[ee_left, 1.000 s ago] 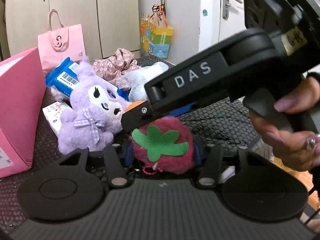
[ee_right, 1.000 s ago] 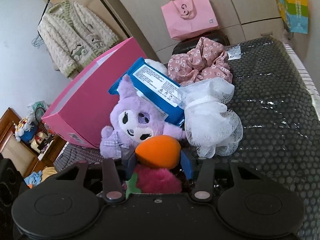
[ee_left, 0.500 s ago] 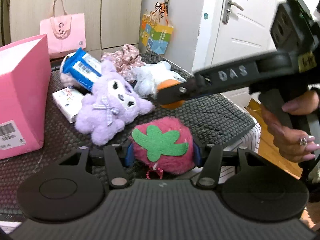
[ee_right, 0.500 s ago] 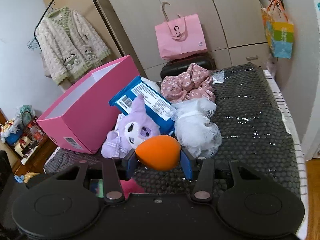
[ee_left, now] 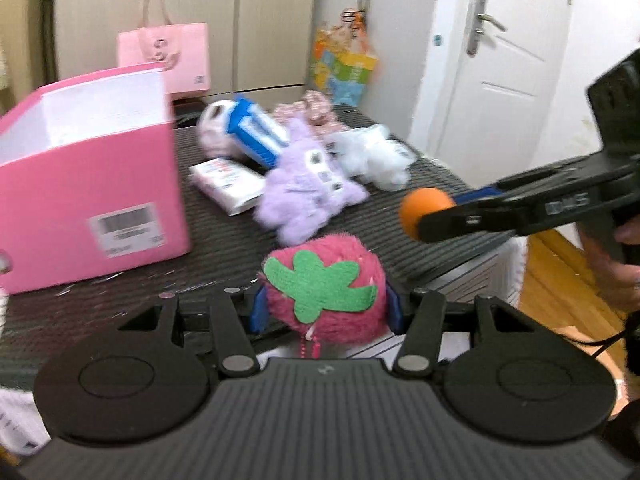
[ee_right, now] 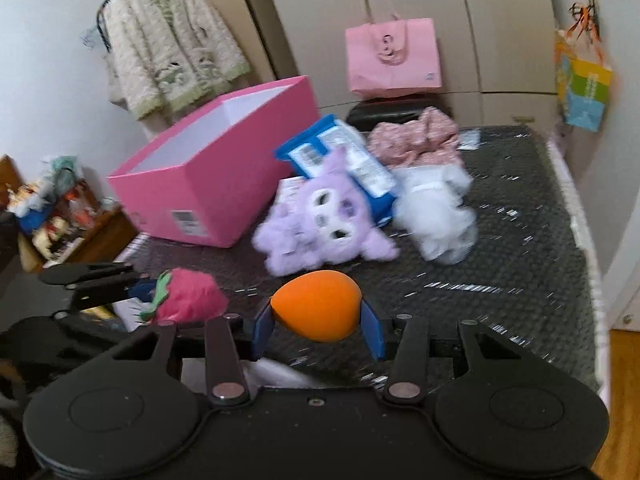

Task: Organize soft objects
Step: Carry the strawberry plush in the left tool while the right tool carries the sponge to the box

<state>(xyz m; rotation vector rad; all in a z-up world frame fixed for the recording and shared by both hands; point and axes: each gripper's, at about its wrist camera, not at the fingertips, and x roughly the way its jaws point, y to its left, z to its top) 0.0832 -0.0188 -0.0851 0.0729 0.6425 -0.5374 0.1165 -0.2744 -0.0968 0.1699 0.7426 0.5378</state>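
I carry the strawberry plush (ee_left: pixel 326 286) gripped left and orange sponge (ee_right: pixel 316 304) gripped right; next, drop into the pink box (ee_right: pixel 208 184).

- The tabletop (ee_right: pixel 520 264) is dark, with a bumpy, glossy honeycomb texture.
- An open pink box (ee_right: pixel 208 184) stands on its left part.
- A purple plush (ee_right: pixel 324 220) lies near the middle, beside the box.
- A white mesh puff (ee_right: pixel 436 216) lies just right of the plush.
- A blue packet (ee_right: pixel 340 160) leans behind the plush.
- A floral pink fabric (ee_right: pixel 416 136) sits at the far edge.
- A small white pack (ee_left: pixel 228 184) lies between box and plush.
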